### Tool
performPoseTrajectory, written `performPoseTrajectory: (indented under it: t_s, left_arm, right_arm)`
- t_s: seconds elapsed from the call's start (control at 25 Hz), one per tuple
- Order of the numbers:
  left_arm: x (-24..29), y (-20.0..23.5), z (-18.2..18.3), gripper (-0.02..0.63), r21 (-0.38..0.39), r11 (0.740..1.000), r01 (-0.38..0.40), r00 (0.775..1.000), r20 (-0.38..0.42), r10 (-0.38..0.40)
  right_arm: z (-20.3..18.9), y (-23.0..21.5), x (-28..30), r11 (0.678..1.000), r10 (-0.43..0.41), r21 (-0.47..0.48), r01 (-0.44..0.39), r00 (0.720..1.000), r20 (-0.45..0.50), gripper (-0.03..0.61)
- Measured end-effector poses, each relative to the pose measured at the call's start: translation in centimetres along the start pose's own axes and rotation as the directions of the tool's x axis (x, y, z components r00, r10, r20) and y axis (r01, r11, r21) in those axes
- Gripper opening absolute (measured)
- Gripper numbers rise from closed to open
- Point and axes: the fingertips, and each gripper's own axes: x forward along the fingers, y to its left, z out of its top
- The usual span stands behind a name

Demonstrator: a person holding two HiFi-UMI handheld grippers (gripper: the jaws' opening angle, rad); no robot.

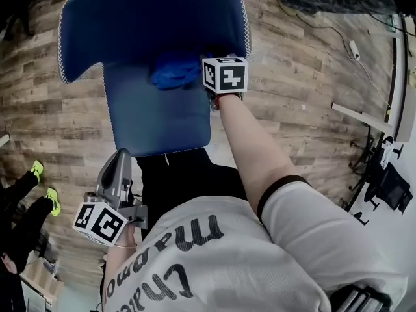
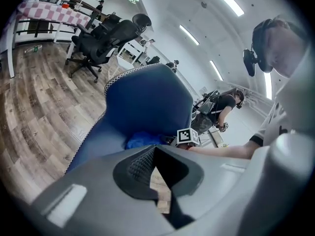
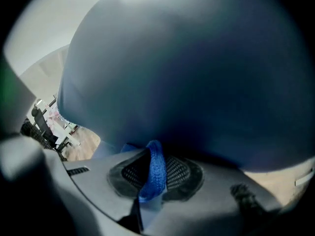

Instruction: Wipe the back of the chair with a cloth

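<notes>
Bright blue cloth (image 1: pixel 174 70); navy chair (image 1: pixel 149 18) with white-stitched edging.

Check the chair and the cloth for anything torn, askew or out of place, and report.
Nothing stands out. The blue cloth is bunched against the chair, pinched in the right gripper. The visible upholstery shows no tear or stain. The left gripper is shut and empty, away from the chair.
</notes>
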Motion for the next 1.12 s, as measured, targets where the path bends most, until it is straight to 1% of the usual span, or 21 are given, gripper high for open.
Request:
performPoseTrajectory:
  t_s: [0.08,0.12,0.2,0.28,0.32,0.36,0.44,0.52,0.6,0.68,0.76,0.84,0.92,1.04,1.12]
  left_arm:
    - [-0.2,-1.0,-0.3,0.003,0.011,1.000,0.006,1.000,0.000,-0.006]
    - [-0.3,-1.4,-0.5,0.003,0.018,1.000,0.010,1.000,-0.001,-0.010]
    - [-0.8,-2.0,-1.2,0.003,0.035,0.999,0.017,1.000,-0.011,-0.017]
    - [-1.1,-2.2,-1.9,0.003,0.048,0.999,0.023,1.000,-0.019,-0.022]
    - [-1.2,-2.3,-2.2,0.003,0.050,0.998,0.026,1.000,-0.017,-0.025]
    - [-1.3,-2.5,-2.4,0.003,0.050,0.998,0.030,1.000,-0.010,-0.029]
    - [-1.8,-3.3,-2.7,0.003,0.053,0.998,0.047,0.999,0.017,-0.048]
    - [-3.0,-4.3,-3.2,0.003,0.064,0.995,0.081,0.995,0.048,-0.084]
    - [-4.9,-4.8,-4.1,0.003,0.079,0.991,0.106,0.991,0.077,-0.112]
    - [-7.2,-4.7,-4.7,0.003,0.100,0.991,0.092,0.989,0.109,-0.103]
    - [-9.8,-5.0,-4.7,0.003,0.148,0.986,0.081,0.984,0.147,-0.103]
    - [-12.6,-5.7,-3.9,0.003,0.215,0.971,0.108,0.970,0.189,-0.150]
    - [-16.0,-6.1,-2.6,0.003,0.278,0.951,0.135,0.952,0.230,-0.202]
    - [-21.5,-7.3,-0.2,0.003,0.367,0.918,0.148,0.916,0.299,-0.267]
    - [-24.9,-8.8,1.5,0.003,0.419,0.897,0.142,0.881,0.360,-0.308]
  right_arm:
    - [-0.1,-0.6,-0.6,1.000,-0.024,-0.014,0.024,1.000,0.012,0.058]
    - [-0.3,-1.3,-1.0,0.999,-0.053,0.000,0.053,0.998,0.018,0.059]
    - [-1.1,-3.6,-2.3,0.987,-0.133,0.095,0.130,0.991,0.032,0.060]
    - [-1.7,-6.1,-4.1,0.959,-0.204,0.211,0.189,0.978,0.052,0.060]
    - [-1.7,-7.2,-5.3,0.947,-0.229,0.247,0.207,0.971,0.065,0.060]
    - [-1.7,-8.0,-6.5,0.940,-0.249,0.261,0.221,0.965,0.079,0.060]
    - [-1.7,-9.2,-9.1,0.936,-0.280,0.249,0.249,0.955,0.098,0.060]
    - [-1.8,-9.6,-11.9,0.933,-0.310,0.230,0.278,0.944,0.117,0.060]
    - [-1.4,-9.3,-14.9,0.928,-0.337,0.225,0.298,0.929,0.156,0.060]
    - [-0.3,-7.8,-17.9,0.930,-0.345,0.210,0.301,0.912,0.221,0.060]
    - [1.2,-5.5,-21.2,0.941,-0.332,0.171,0.292,0.892,0.307,0.060]
    - [2.7,-2.5,-24.6,0.954,-0.299,0.114,0.277,0.871,0.389,0.060]
    - [4.1,1.3,-27.8,0.968,-0.246,0.068,0.243,0.854,0.458,0.060]
    - [6.2,8.2,-32.8,0.989,-0.116,-0.015,0.150,0.823,0.556,0.060]
    - [7.7,13.1,-36.6,0.992,-0.006,-0.098,0.085,0.784,0.621,0.060]
